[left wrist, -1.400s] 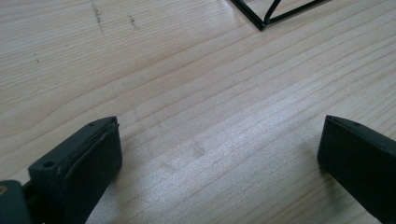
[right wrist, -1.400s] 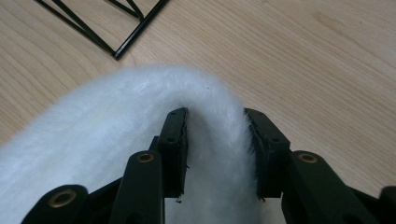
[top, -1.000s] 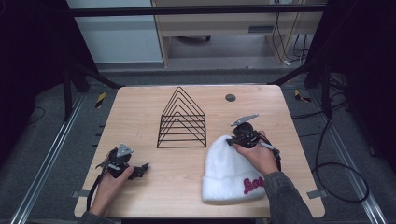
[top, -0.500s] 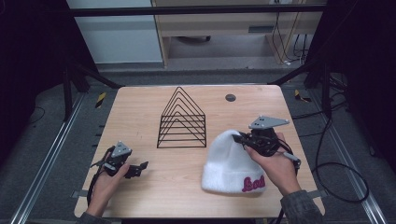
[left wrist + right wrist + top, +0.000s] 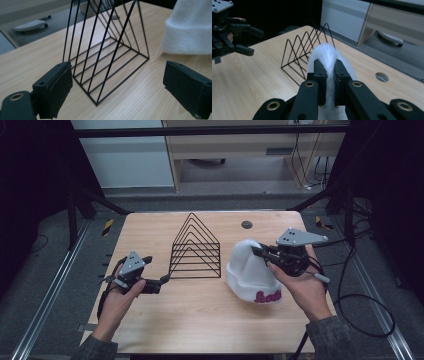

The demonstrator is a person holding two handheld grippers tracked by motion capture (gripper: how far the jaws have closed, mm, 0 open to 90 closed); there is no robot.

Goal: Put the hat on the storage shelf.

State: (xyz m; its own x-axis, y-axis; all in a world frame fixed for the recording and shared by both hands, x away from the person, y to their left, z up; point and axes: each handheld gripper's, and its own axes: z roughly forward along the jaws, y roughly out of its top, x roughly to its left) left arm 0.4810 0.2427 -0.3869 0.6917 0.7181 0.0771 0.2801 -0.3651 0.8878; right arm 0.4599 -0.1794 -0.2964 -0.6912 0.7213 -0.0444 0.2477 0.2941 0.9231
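Currently the right tool [image 5: 260, 253] is clamped on the crown of the white knitted beanie with red lettering [image 5: 250, 270], lifting it off the wooden desk [image 5: 200, 315], probably for draping over the black wire triangular rack [image 5: 195, 247] to its left. The left tool [image 5: 117, 87] stands wide, holding nothing, facing the rack's end.

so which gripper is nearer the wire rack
Left. The left gripper sits just off the rack's near left corner, jaws open, not touching it. The right gripper is farther off on the rack's other side, jaws shut on the white hat.
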